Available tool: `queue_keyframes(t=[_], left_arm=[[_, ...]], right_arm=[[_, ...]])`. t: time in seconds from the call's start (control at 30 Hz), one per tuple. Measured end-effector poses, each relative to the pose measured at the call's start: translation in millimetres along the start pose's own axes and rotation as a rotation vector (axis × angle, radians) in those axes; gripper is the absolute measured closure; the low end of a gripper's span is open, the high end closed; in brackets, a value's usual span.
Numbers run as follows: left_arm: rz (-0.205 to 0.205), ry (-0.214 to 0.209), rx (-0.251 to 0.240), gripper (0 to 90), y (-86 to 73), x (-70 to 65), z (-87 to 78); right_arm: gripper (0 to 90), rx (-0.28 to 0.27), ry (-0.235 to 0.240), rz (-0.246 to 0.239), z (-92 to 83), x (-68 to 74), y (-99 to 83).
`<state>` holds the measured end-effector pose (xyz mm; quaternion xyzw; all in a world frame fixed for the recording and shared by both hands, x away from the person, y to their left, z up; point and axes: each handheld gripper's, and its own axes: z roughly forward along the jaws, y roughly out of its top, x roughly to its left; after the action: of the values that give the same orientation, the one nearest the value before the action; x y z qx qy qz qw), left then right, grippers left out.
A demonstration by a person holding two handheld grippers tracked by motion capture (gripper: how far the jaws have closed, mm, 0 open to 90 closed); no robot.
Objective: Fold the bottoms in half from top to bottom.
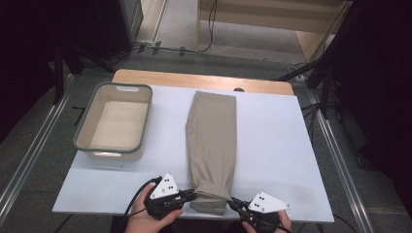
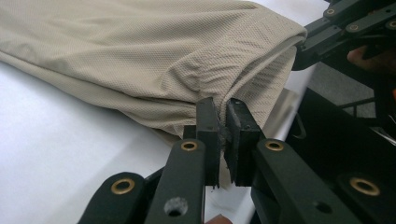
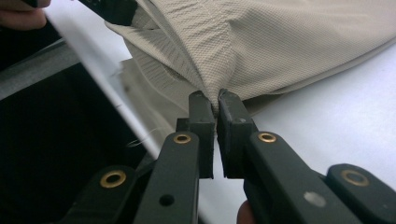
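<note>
Jaws pinching fabric on both sides: left gripper [image 2: 223, 119] and right gripper [image 3: 215, 105] each clamp a near corner of the folded beige garment [image 1: 212, 141] lying mid-table beside the grey bin [image 1: 114, 148]; no readable labels.

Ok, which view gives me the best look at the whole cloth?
The high view: it shows the cloth full length, a long folded strip down the table's middle beside the bin. The left gripper view and the right gripper view show just its near end, bunched where the left tongs and right tongs pinch it.
</note>
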<state>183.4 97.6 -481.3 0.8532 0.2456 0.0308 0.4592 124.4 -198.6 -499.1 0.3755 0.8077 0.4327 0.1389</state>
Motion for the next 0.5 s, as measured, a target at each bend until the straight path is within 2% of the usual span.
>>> queue_keyframes(t=[0.1, 0.13, 0.17, 0.2, 0.23, 0.27, 0.3, 0.33, 0.37, 0.4, 0.5], left_arm=[[0.0, -0.022, 0.006, 85.3, -3.5, -7.7, -5.6], [-0.009, -0.03, 0.004, 83.9, -5.0, -9.2, -7.1], [-0.023, -0.044, 0.001, 77.0, -6.3, -9.1, -8.5], [-0.029, -0.058, -0.004, 64.3, -7.1, -8.1, -9.6], [-0.025, -0.045, -0.013, 48.3, -7.1, -7.1, -10.9], [-0.02, -0.036, -0.025, 37.7, -5.9, -4.6, -12.5], [-0.029, -0.045, -0.038, 30.4, -3.2, -0.6, -13.8], [-0.039, -0.064, -0.052, 23.8, 0.2, 3.7, -14.5], [-0.037, -0.063, -0.066, 18.8, 4.4, 7.1, -15.0], [-0.027, -0.054, -0.075, 14.4, 9.0, 11.0, -15.0], [-0.026, -0.089, -0.107, 7.8, 23.0, 26.9, -12.6]], right_arm=[[82.6, -0.002, 0.019, 0.015, -7.5, 7.1, -3.7], [78.9, -0.014, 0.027, 0.021, -10.3, 9.5, -5.2], [67.1, -0.019, 0.027, 0.022, -12.9, 11.6, -6.5], [51.9, -0.021, 0.04, 0.02, -15.5, 12.9, -7.4], [39.6, -0.02, 0.065, 0.017, -18.0, 13.0, -7.6], [30.6, -0.027, 0.077, 0.016, -20.9, 12.5, -7.7], [23.9, -0.036, 0.076, 0.023, -23.4, 11.4, -7.3], [17.8, -0.048, 0.07, 0.029, -25.1, 9.3, -6.5], [13.4, -0.056, 0.057, 0.036, -26.2, 6.0, -4.7], [11.4, -0.065, 0.051, 0.04, -26.6, 1.9, -2.0], [7.4, -0.107, 0.051, 0.047, -26.7, -14.1, 10.7]])
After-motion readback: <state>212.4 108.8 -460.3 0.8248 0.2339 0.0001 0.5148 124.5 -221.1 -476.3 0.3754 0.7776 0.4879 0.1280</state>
